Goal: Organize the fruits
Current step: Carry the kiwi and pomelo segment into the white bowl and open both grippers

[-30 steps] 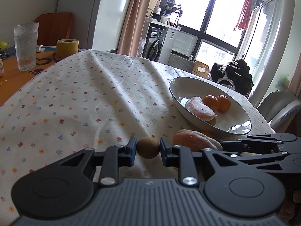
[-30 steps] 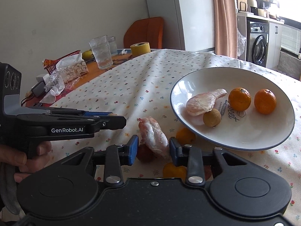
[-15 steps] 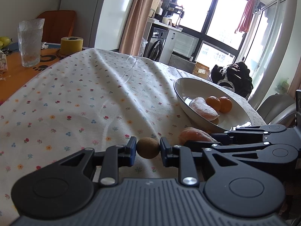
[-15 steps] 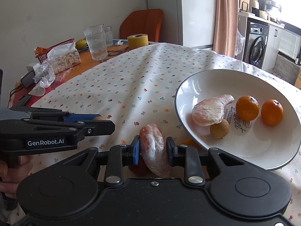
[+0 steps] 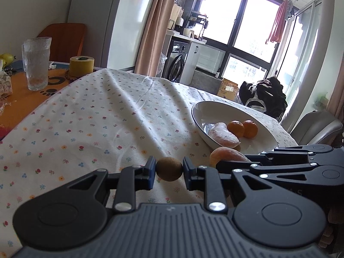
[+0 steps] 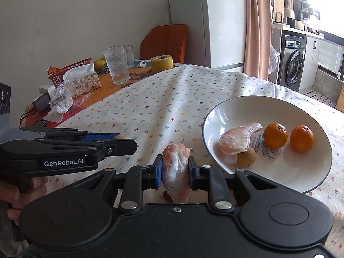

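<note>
My left gripper (image 5: 169,169) is shut on a small brown round fruit (image 5: 169,169), held above the flowered tablecloth (image 5: 107,116). My right gripper (image 6: 175,171) is shut on a peeled pink pomelo segment (image 6: 175,169), lifted just left of the white bowl (image 6: 286,107). The bowl holds another peeled segment (image 6: 237,138), a small brown fruit (image 6: 246,157) and two mandarins (image 6: 275,135) (image 6: 301,138). In the left wrist view the right gripper and its segment (image 5: 225,155) sit at the lower right, in front of the bowl (image 5: 206,105). The left gripper (image 6: 117,138) shows at the left of the right wrist view.
At the far left end of the table stand two glasses (image 6: 117,67), a yellow tape roll (image 6: 161,62), a tissue pack (image 6: 83,81) and a red basket (image 6: 68,68). An orange chair (image 6: 164,40) stands behind. A grey chair (image 5: 314,126) is beyond the bowl.
The right gripper closed on the pomelo segment and lifted it off the cloth. Both grippers rose; the fruits that lay under the segment are now out of sight.
</note>
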Tool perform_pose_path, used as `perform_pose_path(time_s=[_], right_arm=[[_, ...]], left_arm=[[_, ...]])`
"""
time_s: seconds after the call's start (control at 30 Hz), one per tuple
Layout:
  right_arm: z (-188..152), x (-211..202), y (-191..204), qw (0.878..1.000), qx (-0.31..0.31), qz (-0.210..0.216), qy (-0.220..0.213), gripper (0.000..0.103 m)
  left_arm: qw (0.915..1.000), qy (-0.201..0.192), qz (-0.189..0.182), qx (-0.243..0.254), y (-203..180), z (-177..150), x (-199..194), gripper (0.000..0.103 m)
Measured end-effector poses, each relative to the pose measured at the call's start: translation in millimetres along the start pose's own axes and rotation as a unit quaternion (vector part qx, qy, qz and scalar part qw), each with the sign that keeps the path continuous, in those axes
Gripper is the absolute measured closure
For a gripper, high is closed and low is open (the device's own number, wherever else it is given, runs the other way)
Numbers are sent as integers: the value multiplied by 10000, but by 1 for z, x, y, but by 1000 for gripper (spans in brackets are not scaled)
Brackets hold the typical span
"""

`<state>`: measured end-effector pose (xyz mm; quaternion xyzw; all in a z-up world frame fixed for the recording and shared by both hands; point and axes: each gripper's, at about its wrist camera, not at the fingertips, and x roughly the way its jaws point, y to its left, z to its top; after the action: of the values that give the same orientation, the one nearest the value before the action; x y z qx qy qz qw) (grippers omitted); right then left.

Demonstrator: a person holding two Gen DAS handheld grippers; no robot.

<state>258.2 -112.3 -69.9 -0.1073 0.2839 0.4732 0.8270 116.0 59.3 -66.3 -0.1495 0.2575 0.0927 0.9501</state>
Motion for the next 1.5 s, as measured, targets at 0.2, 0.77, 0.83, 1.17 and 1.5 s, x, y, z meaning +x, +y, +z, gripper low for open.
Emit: perform_pose_path(time_s=[0.2, 0.77, 0.83, 1.17, 1.5], right_arm=[[4, -17, -6, 9998, 32, -87, -201, 82], [10, -43, -43, 9962, 359, -520, -601, 82], [10, -45, -49, 9954, 425, -576, -640, 82], [8, -48, -79, 9910, 724, -793, -794, 82], [9, -49, -112, 9837, 1122, -1019, -968, 82]], left_arm=[[9999, -124, 0, 72, -11, 5, -9, 78], [9994, -219, -123, 248, -33, 17, -7, 78], [9994, -219, -124, 257, -35, 19, -5, 78], [9987, -200, -206, 415, -51, 27, 10, 78], [9978, -150, -352, 546, -68, 40, 32, 78]])
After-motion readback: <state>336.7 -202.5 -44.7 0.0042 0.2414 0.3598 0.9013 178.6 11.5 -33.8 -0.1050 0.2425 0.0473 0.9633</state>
